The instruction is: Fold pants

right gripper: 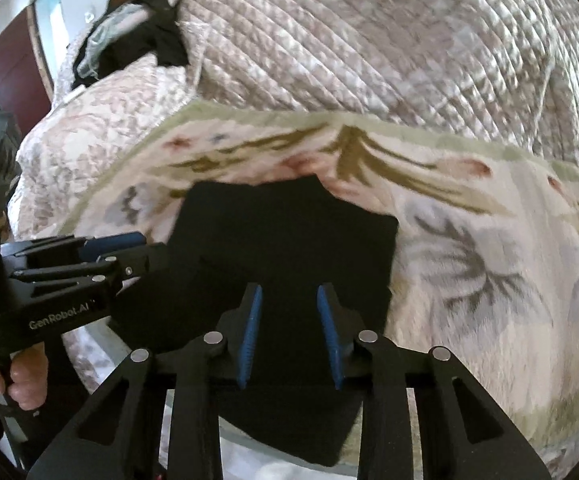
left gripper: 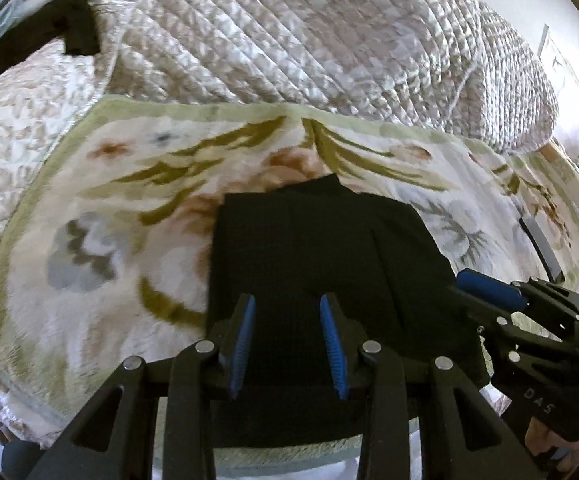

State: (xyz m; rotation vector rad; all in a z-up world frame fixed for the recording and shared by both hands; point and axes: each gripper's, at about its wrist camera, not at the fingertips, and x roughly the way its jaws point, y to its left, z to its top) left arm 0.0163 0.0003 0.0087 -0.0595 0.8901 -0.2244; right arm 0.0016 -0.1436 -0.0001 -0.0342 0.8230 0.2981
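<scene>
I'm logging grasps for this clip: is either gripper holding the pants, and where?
Neither. The left gripper and right gripper are both open above the black pants, gripping nothing.

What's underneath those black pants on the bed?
The folded black pants lie on a fluffy cream floral blanket. The blanket's pattern directly beneath them is covered, so it cannot be seen.

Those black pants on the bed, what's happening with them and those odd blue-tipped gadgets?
A person is folding black pants on a floral blanket spread over a bed, using a hand-held gripping tool in each hand. The pants lie already folded into a compact, flat rectangle. The left tool and the right tool both hover just above the near edge with jaws open, gripping nothing. A quilted bedspread is heaped behind.
</scene>
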